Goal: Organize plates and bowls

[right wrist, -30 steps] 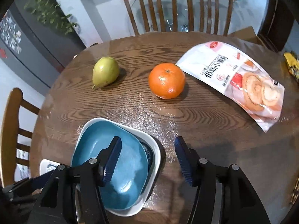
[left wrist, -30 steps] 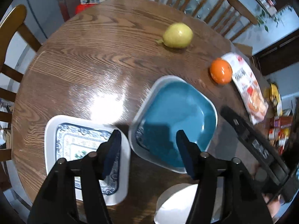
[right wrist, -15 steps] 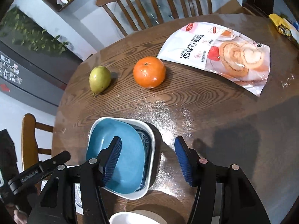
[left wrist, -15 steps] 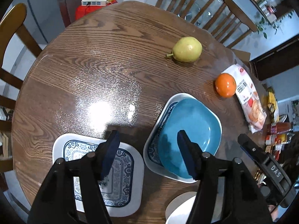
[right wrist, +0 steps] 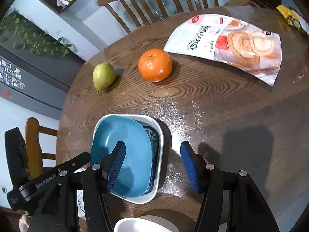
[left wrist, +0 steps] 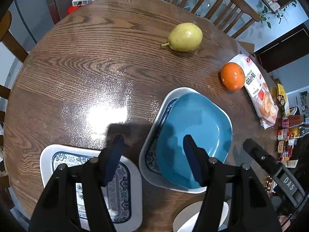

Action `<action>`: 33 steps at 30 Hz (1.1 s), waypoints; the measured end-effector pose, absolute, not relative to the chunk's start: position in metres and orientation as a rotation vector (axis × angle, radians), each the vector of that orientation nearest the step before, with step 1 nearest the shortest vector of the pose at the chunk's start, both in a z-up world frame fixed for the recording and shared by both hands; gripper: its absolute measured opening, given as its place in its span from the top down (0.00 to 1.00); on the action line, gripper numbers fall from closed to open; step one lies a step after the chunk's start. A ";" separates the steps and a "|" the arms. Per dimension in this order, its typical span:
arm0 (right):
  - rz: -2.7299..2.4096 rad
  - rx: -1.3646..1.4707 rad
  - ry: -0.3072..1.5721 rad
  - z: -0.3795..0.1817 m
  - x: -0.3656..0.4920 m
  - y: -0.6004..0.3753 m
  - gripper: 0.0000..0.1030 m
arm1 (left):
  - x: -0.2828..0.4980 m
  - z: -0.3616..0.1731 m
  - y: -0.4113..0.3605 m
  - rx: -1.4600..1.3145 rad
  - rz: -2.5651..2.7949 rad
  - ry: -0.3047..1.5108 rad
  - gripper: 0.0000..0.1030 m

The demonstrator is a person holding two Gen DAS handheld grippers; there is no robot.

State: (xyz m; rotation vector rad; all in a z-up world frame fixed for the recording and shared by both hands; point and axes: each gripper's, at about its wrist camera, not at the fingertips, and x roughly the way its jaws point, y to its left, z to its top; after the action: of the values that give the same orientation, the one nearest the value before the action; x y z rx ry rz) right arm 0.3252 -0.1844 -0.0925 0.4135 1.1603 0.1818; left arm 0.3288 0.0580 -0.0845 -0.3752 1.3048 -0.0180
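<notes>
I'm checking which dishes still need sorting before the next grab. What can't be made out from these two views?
- White dish: cut off by the bottom edge in both views, so plate or bowl is unclear.
- Patterned plate: partly hidden by the left gripper in the left view; barely visible in the right.
- White plate under the blue plate: its pattern is mostly covered.
- Snack bag: small print unreadable.

Teal plate [left wrist: 195, 127]; white dish [left wrist: 123, 176], blue pattern; yellow-green pear [left wrist: 185, 37]; orange [left wrist: 232, 75].
</notes>
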 end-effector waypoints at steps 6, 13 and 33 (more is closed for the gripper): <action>0.179 0.413 1.183 -0.105 0.325 -0.181 0.42 | 0.332 -0.094 0.056 -0.378 -0.024 1.319 0.39; 0.187 0.412 1.171 -0.107 0.326 -0.175 0.42 | 0.336 -0.100 0.054 -0.371 -0.029 1.321 0.41; 0.200 0.474 1.227 -0.137 0.330 -0.173 0.82 | 0.343 -0.111 0.039 -0.299 -0.044 1.309 0.74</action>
State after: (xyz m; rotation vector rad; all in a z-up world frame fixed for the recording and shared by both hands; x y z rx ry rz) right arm 0.3302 -0.1731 -0.1375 0.4743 1.2271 0.1995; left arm 0.3431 0.0394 -0.1111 -0.2995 1.3092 -0.0445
